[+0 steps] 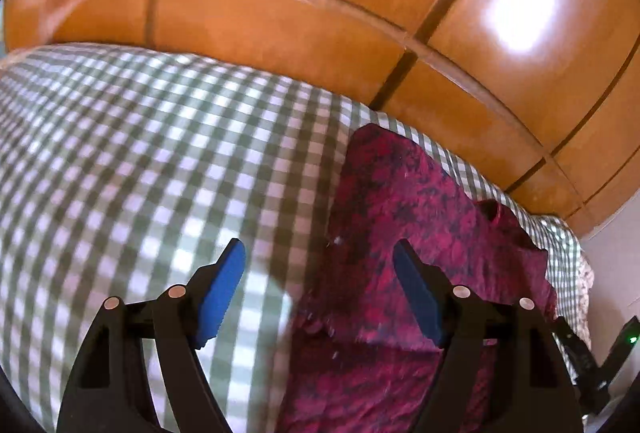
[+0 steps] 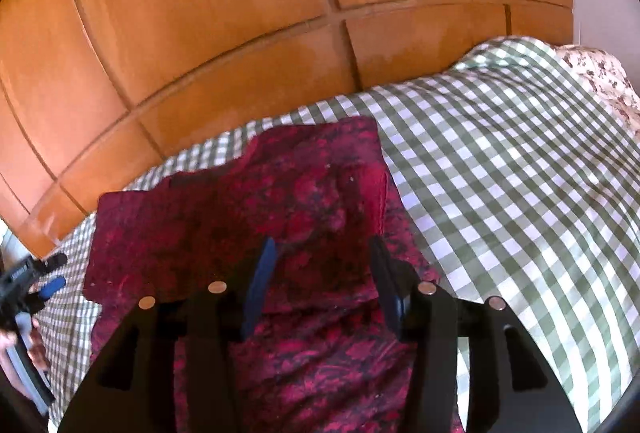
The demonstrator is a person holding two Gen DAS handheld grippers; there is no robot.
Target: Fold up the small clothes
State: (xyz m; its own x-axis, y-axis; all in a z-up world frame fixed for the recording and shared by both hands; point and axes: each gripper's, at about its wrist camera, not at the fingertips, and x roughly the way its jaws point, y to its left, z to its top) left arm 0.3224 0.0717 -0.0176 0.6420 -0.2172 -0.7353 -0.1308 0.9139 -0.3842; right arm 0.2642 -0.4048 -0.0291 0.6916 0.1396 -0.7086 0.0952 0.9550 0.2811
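garment (image 2: 280, 201): dark red patterned piece, lying on the checked bedcover (image 2: 500, 173) near its far edge, by the wooden panel wall (image 2: 200, 33); partly folded, w/ a layer doubled over along its right side

left gripper (image 1: 320, 265): jaws spread wide, nothing between the pads; hangs over the bedcover at the garment's left edge, one finger (image 1: 416, 293) above the cloth, the other over bare checks; not touching as far as I can tell

right gripper (image 2: 320, 265): jaws part-way apart, above the middle of the garment; no cloth pinched between the pads; can't tell if the tips brush the fabric

stage (my guess): fold laid down & let go, next grab not yet begun

risk 1: folded layer looks loose, so it may spring back or slide off line if a finger drags it on the way out

risk 2: next pinch may take only the top layer, or catch the bedcover too, since the cloth is soft & lies flat on it

risk 3: garment sits close to the far edge, so a push that way may bunch it against the wall

risk 4: uneven left edge, so the next fold may come out skewed unless it's squared first
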